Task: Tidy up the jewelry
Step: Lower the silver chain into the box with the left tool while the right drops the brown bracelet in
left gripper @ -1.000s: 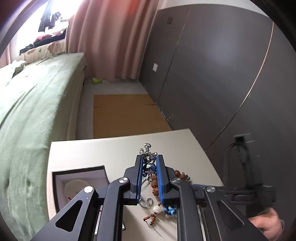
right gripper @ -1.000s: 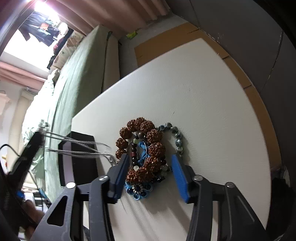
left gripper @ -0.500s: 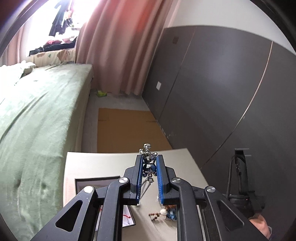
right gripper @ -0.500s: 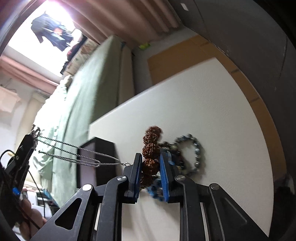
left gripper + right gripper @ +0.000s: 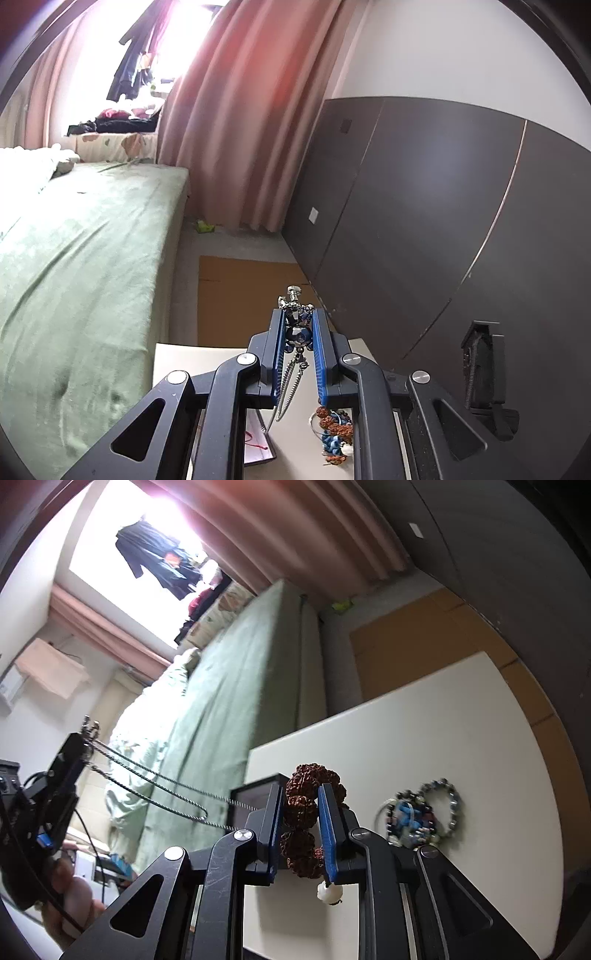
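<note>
From the left wrist we look forward and slightly down along its fingers, toward the curtain (image 5: 236,122) and dark wall, high over the table (image 5: 192,356). From the right wrist we look down more steeply, tilted, close over the table (image 5: 443,738). Both views share the bed (image 5: 85,266), table, and cardboard (image 5: 402,653).
</note>
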`<state>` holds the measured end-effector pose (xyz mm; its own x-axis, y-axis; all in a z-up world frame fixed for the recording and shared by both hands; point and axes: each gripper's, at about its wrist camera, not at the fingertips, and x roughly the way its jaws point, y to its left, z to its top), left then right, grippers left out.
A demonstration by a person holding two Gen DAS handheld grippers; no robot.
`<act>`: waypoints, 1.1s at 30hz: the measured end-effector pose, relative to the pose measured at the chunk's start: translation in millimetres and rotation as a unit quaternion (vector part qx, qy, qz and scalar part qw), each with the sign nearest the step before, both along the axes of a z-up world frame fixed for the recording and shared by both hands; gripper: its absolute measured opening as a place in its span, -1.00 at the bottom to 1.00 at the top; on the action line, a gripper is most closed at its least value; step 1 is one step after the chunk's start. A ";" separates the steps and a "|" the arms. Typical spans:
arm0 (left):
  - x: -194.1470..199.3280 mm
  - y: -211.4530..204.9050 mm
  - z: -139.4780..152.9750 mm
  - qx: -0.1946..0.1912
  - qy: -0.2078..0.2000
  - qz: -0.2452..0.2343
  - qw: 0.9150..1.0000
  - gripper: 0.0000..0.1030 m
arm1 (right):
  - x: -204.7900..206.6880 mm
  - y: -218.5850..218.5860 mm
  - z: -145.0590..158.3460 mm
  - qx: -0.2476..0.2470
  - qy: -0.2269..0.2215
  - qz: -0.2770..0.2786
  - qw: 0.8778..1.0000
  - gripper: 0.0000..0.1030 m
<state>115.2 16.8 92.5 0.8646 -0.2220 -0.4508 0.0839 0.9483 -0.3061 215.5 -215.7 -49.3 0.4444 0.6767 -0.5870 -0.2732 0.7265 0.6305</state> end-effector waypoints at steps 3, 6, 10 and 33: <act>-1.5 7.8 0.3 -0.001 -0.002 0.007 1.000 -0.72 | -2.0 4.6 4.7 0.013 -0.008 0.004 1.000 -0.60; -1.5 16.0 -2.6 -0.004 0.001 0.013 1.000 -0.72 | -3.2 12.3 5.8 0.016 -0.012 0.007 1.000 -0.60; 1.3 23.3 -10.8 -0.007 0.012 0.016 1.000 -0.72 | -5.2 25.7 3.6 0.016 -0.009 0.011 1.000 -0.60; 31.2 20.3 -93.6 -0.016 0.127 -0.020 0.992 -0.71 | -9.6 46.8 -4.4 0.004 -0.006 0.007 1.000 -0.60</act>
<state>146.5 37.1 -1.1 0.7141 -0.2712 -0.6453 0.0371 0.9353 -0.3520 205.9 -168.9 -53.7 0.4425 0.6877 -0.5755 -0.2907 0.7171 0.6335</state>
